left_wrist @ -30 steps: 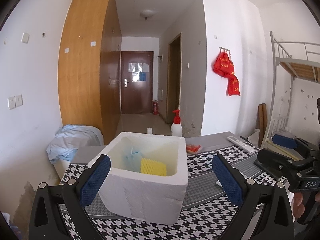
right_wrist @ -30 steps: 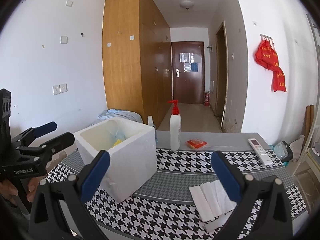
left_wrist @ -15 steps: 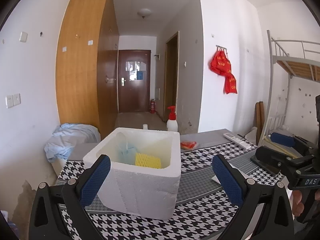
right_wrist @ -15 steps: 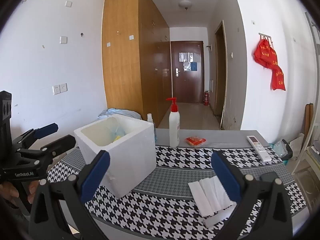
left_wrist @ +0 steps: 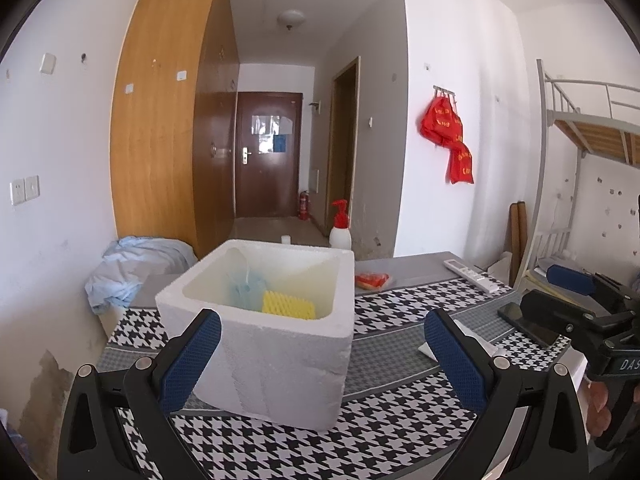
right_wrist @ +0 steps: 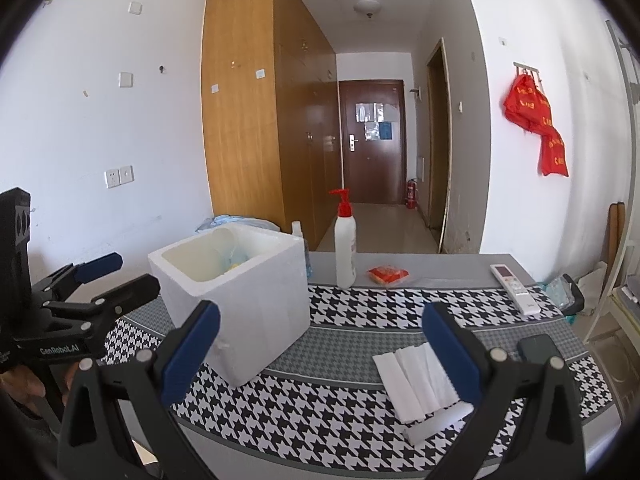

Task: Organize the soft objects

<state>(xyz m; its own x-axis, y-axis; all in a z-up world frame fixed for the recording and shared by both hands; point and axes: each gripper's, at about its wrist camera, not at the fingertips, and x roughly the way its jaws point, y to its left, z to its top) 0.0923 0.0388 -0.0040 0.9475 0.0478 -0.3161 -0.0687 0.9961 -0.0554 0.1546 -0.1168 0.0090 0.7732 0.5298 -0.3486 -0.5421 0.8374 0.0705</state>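
Observation:
A white foam box [left_wrist: 280, 344] stands on the houndstooth tablecloth; it also shows in the right wrist view [right_wrist: 244, 300]. Inside it lie a yellow sponge [left_wrist: 288, 307] and a pale blue mesh puff [left_wrist: 242, 290]. A folded white cloth [right_wrist: 416, 380] lies on the table to the right of the box. My left gripper [left_wrist: 322, 360] is open and empty, in front of the box. My right gripper [right_wrist: 320, 356] is open and empty, above the table between the box and the cloth.
A white pump bottle with a red top [right_wrist: 345, 248], a red packet [right_wrist: 387, 274], a white remote [right_wrist: 515, 288] and a black phone [right_wrist: 536, 350] are on the table [right_wrist: 360, 332]. A blue cloth heap [left_wrist: 132, 268] lies left of the table. A bunk bed [left_wrist: 580, 128] stands at right.
Both grippers have drawn back and risen slightly, so the box and table look a little farther away. Both stay open and empty.

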